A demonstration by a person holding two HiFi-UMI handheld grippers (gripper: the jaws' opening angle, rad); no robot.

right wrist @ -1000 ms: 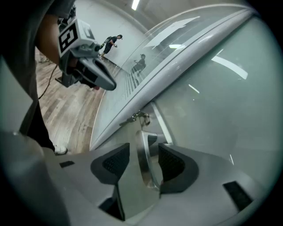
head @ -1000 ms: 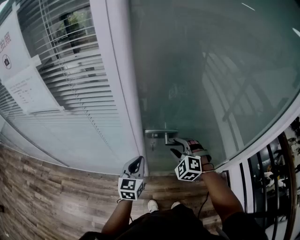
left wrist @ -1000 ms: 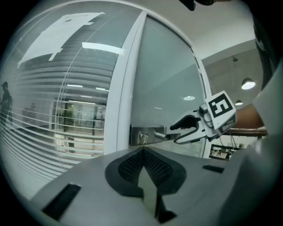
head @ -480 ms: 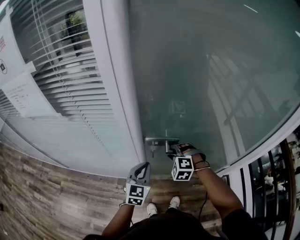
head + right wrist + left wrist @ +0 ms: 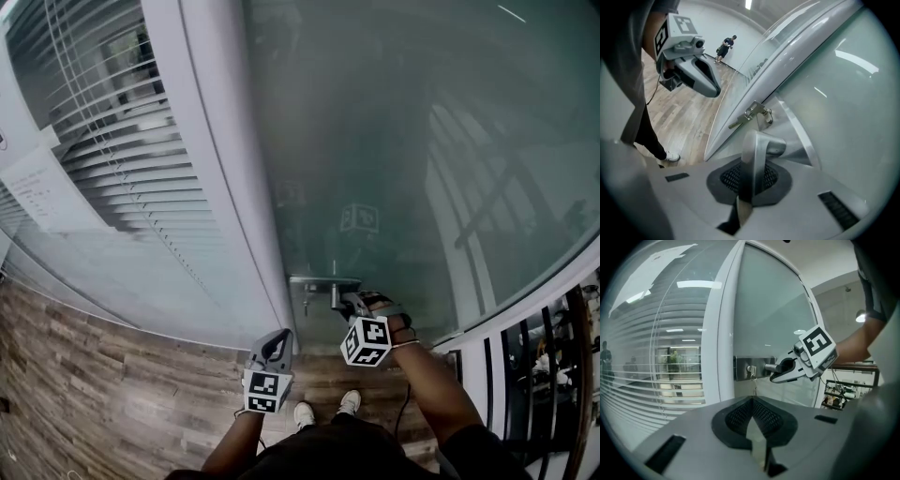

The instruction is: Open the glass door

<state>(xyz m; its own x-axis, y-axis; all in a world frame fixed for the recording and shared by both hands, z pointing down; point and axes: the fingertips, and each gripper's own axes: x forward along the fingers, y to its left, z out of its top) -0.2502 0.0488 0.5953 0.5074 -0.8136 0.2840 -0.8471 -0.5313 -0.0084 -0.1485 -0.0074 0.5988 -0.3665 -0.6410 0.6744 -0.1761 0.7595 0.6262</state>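
The frosted glass door (image 5: 394,169) has a steel lever handle (image 5: 326,280) on a plate at its left edge, and a key (image 5: 305,300) hangs below the lock. My right gripper (image 5: 345,302) is shut on the handle; the right gripper view shows the lever (image 5: 758,145) clamped between the jaws of that gripper (image 5: 749,190). My left gripper (image 5: 274,349) hangs lower left of the handle, in front of the door frame (image 5: 220,187), shut with nothing in it. Past the left gripper (image 5: 753,427) in its own view I see the plate (image 5: 743,367) and the right gripper (image 5: 780,372).
A glass panel with white blinds (image 5: 103,141) and posted papers (image 5: 37,192) stands left of the frame. Wood plank floor (image 5: 112,384) lies below. A dark railing (image 5: 553,366) runs at the right. A person (image 5: 725,47) stands far off in the right gripper view.
The right gripper's jaws, open beside the handle a second ago, have closed on the lever. Both grippers have sunk a little; the left one drifted slightly.
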